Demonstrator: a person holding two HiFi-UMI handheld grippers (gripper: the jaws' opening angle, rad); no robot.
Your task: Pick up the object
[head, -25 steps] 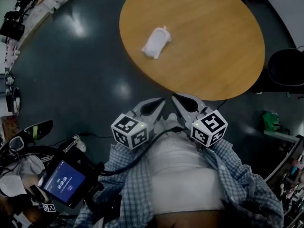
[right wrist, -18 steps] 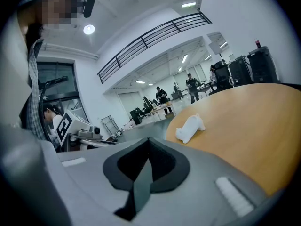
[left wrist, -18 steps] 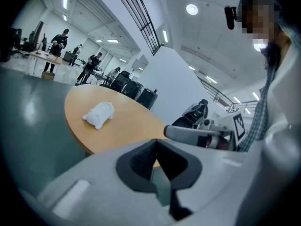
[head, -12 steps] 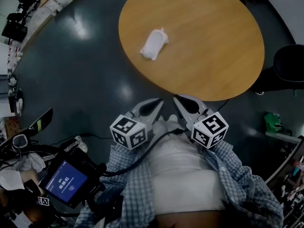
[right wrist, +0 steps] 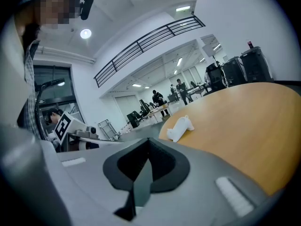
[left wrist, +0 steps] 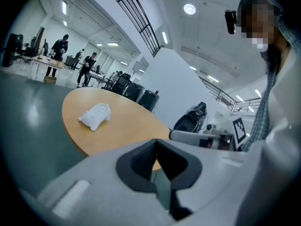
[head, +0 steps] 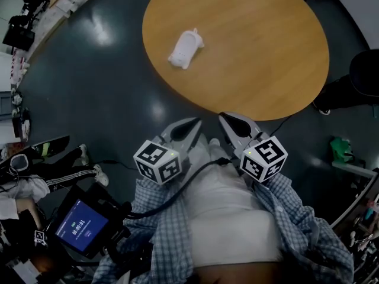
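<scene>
The person wears a blue-and-white checked shirt [head: 305, 232], open over a white top [head: 231, 218]. The left gripper [head: 190, 124] and right gripper [head: 228, 120] have pale grey shells with black-lined jaws. Each carries a cube [head: 157, 162] of black-and-white square markers. A black cable [head: 177, 189] crosses the top.

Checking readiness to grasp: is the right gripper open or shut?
Shut: the right gripper has jaws together, nothing between; the white animal-shaped toy lies untouched ahead.

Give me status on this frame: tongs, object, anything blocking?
Left tongs shut, empty; right tongs shut, empty, both held near the body. White toy lies on round table, untouched, out ahead. Nothing between tongs and toy.
</scene>
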